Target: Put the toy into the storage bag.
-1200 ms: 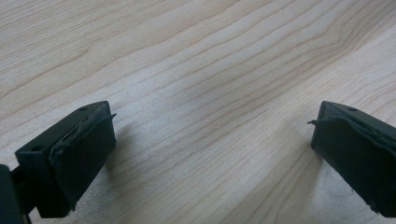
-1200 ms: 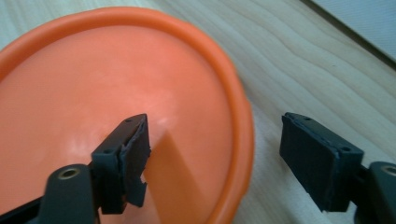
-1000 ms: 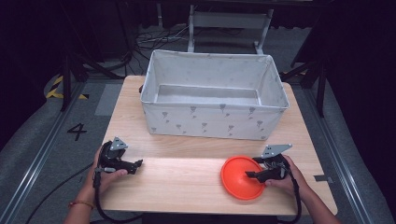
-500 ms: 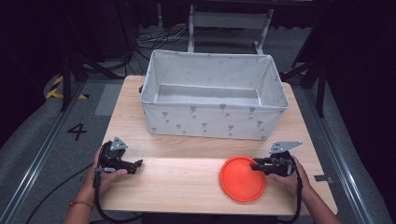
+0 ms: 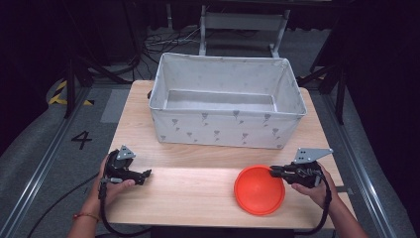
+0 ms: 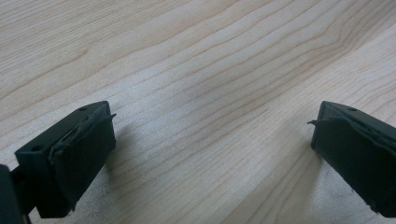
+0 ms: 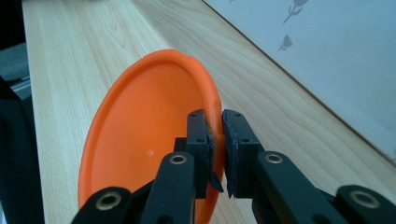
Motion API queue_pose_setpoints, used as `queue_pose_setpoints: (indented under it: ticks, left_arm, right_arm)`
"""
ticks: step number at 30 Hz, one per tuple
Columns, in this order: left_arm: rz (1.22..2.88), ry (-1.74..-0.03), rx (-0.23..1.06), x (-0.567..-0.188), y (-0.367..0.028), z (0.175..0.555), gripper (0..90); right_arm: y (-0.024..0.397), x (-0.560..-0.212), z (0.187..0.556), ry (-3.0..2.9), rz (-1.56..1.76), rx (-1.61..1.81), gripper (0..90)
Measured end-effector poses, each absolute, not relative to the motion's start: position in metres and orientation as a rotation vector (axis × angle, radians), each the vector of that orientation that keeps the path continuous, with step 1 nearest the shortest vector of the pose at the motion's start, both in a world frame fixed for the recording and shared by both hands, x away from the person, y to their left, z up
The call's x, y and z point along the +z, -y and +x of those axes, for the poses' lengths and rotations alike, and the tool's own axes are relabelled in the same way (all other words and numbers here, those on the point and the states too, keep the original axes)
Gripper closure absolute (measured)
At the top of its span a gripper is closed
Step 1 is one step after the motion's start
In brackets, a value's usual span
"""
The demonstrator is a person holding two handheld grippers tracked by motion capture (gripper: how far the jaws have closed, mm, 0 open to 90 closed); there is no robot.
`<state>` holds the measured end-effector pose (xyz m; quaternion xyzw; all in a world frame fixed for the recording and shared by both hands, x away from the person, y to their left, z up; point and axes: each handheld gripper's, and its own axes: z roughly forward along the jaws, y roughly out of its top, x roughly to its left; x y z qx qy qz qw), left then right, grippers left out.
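While the left gripper (image 5: 130,172) is held low at the left side of the wooden table (image 5: 198,193), its two black jaws are kept wide apart, and nothing is seen between them. In the left gripper view, just bare pale wood with wavy lines is seen between the two pads (image 6: 84,154). The left hand (image 5: 110,184) is wrapped around the back of this gripper, and a black cable (image 5: 103,218) is seen trailing down from it past the table edge. Farther back, near the middle of the table, a big white cloth box (image 5: 228,101) with small grey pictures on its sides is set with its top open. Its inside is seen from above, and it looks bare. To the right and nearer the front edge, an orange plate (image 5: 259,190) is found, well apart from the left gripper and a little in front of the box. The plate's right rim is pinched by the right gripper (image 5: 273,171), whose jaws have just been closing on it. In the right gripper view, the thin orange rim is seen squeezed between the two black pads (image 7: 201,140), and the plate is tipped up on its side there. The white box wall is seen beside it in that view. The right hand (image 5: 313,182) is closed around the gripper's body, and a grey three-cornered plate (image 5: 311,153) is seen on top of it.
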<state>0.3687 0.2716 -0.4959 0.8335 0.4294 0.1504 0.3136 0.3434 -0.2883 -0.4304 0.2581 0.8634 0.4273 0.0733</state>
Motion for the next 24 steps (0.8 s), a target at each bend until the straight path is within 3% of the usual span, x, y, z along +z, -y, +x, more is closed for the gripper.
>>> queue_pose_setpoints:
  ticks: [24]
  left_arm:
    - [2.194, -1.143, 0.403, -0.496, -0.271, 0.368, 0.2]
  right_arm:
    - [0.273, -0.369, 0.331, -2.544, 0.567, 1.09, 82.5]
